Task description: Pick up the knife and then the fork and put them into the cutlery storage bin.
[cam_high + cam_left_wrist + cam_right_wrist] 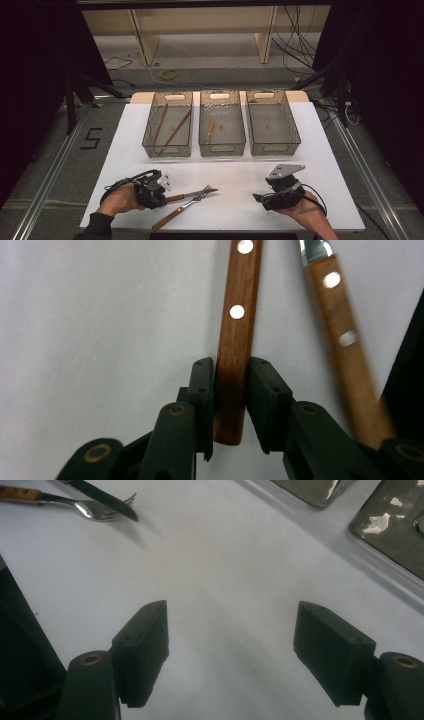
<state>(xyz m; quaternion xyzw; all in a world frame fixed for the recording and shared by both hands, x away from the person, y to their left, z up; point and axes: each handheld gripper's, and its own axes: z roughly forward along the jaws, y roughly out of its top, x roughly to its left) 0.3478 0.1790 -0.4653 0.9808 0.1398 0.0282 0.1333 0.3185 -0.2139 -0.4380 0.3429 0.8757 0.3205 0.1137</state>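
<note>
A knife (pixel 199 193) with a brown riveted wooden handle (pixel 238 315) lies on the white table top near the front left. My left gripper (pixel 167 196) is shut on the end of that handle, a black pad pressing each side (pixel 232 377). A fork (pixel 176 213) with a similar wooden handle (pixel 346 342) lies just beside it, tines crossing under the knife blade. My right gripper (pixel 258 199) rests near the front right, pointing left, jaws wide open over bare table (pixel 230 630). From there the fork tines (pixel 97 510) and knife tip (pixel 112 505) lie farther off.
Three clear plastic bins stand in a row at the back: the left bin (pixel 150 142) holds two long brown sticks, the middle bin (pixel 222 147) a small brown-handled piece, the right bin (pixel 295 140) looks bare. The table edge runs close below both hands.
</note>
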